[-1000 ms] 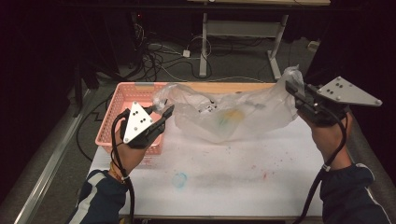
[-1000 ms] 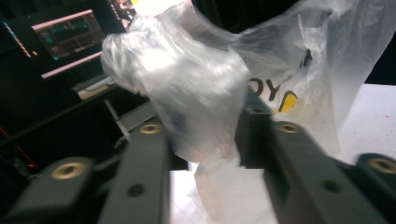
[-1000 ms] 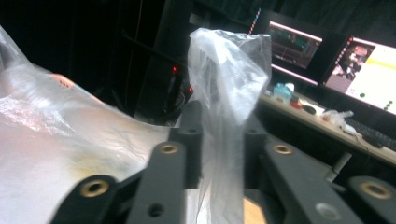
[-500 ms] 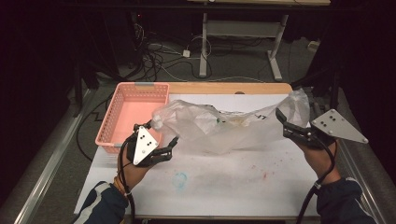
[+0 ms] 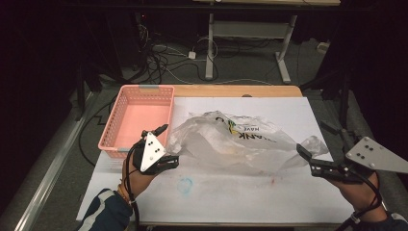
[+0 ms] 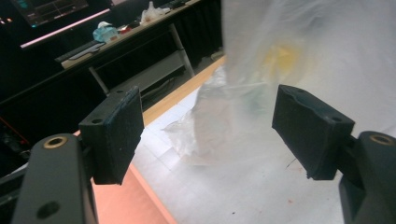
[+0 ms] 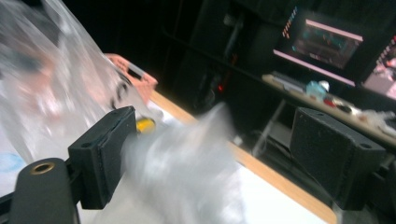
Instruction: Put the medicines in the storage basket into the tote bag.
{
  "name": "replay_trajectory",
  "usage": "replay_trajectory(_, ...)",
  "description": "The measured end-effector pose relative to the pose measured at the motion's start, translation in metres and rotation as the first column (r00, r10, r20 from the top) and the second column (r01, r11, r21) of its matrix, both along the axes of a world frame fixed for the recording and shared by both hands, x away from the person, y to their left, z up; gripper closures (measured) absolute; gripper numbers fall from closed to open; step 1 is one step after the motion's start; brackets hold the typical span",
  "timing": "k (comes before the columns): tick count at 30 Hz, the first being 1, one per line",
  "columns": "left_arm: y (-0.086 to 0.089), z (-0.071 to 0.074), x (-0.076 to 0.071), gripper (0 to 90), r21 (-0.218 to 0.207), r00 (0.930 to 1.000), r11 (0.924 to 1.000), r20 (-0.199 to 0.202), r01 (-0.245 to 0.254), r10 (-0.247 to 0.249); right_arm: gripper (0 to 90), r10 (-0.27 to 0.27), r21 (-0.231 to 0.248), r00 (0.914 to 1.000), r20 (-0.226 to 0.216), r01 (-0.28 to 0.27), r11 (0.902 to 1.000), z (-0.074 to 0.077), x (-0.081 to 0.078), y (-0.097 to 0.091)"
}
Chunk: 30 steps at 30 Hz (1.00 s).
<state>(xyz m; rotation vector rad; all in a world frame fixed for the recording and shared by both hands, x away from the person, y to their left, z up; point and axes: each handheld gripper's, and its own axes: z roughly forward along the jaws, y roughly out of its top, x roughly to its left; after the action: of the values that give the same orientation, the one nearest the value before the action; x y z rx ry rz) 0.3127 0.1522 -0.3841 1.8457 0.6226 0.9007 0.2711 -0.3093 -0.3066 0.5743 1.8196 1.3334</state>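
A crumpled clear plastic bag (image 5: 235,139) is seen lying on the white sheet (image 5: 250,192) that covers the tabletop (image 5: 231,90), just right of the pink basket (image 5: 139,118). The left tongs (image 5: 168,161) are held open at the bag's left end, nothing being gripped between the jaws. The right tongs (image 5: 308,159) are held open at the bag's right end, with blurred plastic seen between the spread jaws.

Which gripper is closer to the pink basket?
The left gripper. It sits just off the pink basket's near right corner. The right gripper is far over on the other side, past the plastic bag.
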Motion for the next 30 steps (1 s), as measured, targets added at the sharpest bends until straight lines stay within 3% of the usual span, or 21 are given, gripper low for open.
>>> replay_trajectory(4,0.007,0.002,0.0,23.4,-0.005,0.9999,0.9999,0.004,-0.013,0.013,17.7,0.013,0.01,0.9999,0.004,-0.013,0.9999,0.007,-0.004,0.006)
replay_trajectory(7,0.011,-0.001,0.001,22.1,0.0,0.9998,0.9998,-0.007,-0.021,0.021,19.3,-0.013,0.007,0.9999,0.001,0.013,0.9999,0.004,0.005,0.01)
replay_trajectory(10,0.015,-0.004,0.002,22.1,0.008,0.9994,0.9996,-0.022,-0.025,0.026,20.1,0.007,0.05,0.9998,-0.02,-0.006,0.9987,0.003,0.013,0.005)
replay_trajectory(14,0.019,-0.007,0.004,22.1,0.016,0.9987,0.9991,-0.03,-0.04,0.041,21.8,-0.035,0.033,0.9994,-0.009,0.035,0.9988,0.003,0.018,0.0)
replay_trajectory(20,0.028,-0.014,0.005,22.1,0.047,0.997,0.9968,-0.04,-0.065,0.067,22.4,-0.099,0.015,0.9913,-0.087,0.101,0.9948,-0.028,0.042,-0.012)
replay_trajectory(28,0.046,-0.025,0.005,22.0,0.039,0.9923,0.9946,-0.074,-0.096,0.099,20.6,-0.117,0.017,0.9813,-0.153,0.121,0.9925,-0.055,0.051,-0.021)
replay_trajectory(30,0.048,-0.029,0.004,22.0,0.045,0.9917,0.9943,-0.081,-0.096,0.1,20.7,-0.121,0.009,0.9819,-0.146,0.124,0.9923,-0.061,0.05,-0.021)
